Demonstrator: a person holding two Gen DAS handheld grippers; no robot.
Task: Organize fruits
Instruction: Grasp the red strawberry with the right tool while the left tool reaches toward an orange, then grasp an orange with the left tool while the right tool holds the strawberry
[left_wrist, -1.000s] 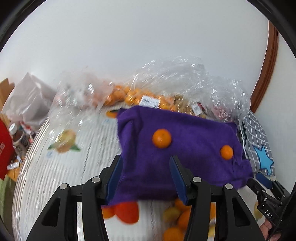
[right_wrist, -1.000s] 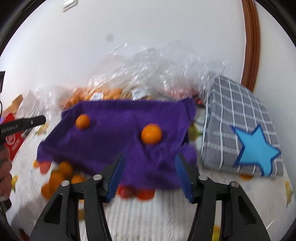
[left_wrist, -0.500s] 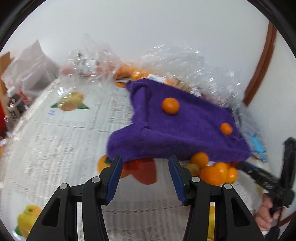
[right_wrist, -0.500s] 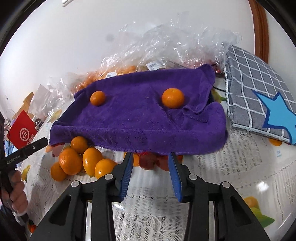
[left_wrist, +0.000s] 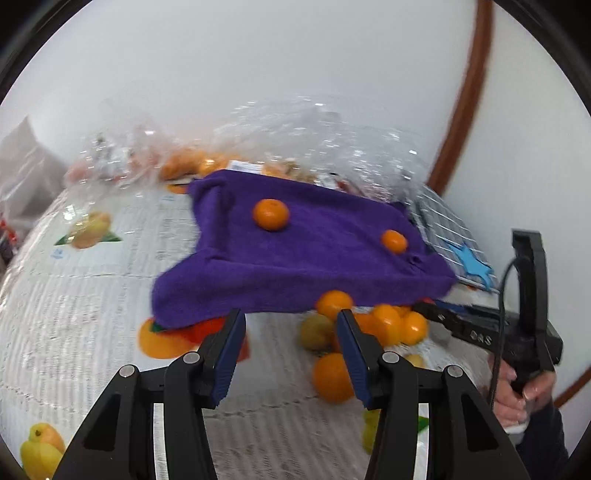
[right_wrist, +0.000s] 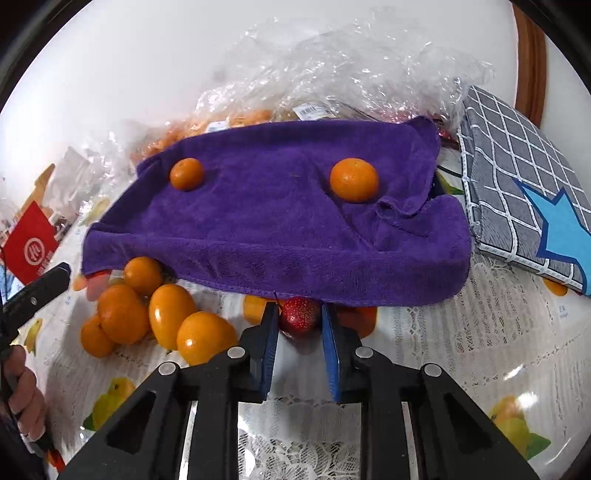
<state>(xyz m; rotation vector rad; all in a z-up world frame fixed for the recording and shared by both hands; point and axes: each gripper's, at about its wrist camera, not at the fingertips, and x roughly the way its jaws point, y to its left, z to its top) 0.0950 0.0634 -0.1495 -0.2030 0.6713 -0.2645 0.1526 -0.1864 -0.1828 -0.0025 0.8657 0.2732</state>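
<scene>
Purple towel (right_wrist: 273, 229) drapes over something raised on the tabletop (right_wrist: 480, 332), hiding it and part of the fruit below its front edge. Two oranges (right_wrist: 354, 180) rest on top. The right hand-held gripper (right_wrist: 298, 319) has just been closing and now clenches a red fruit (right_wrist: 300, 315) at that edge, probably to lift it for sorting. The left hand-held gripper (left_wrist: 290, 332) hangs released, nothing between its jaws, before the towel. Bagged fruit behind the towel is blurred.

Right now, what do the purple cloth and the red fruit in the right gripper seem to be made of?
Purple cloth: probably microfibre or terry, matte; fuzzy pile, soft folds. Red fruit: glossy skin with fine speckles; real or plastic, I cannot tell. The right gripper is shut on it.
</scene>
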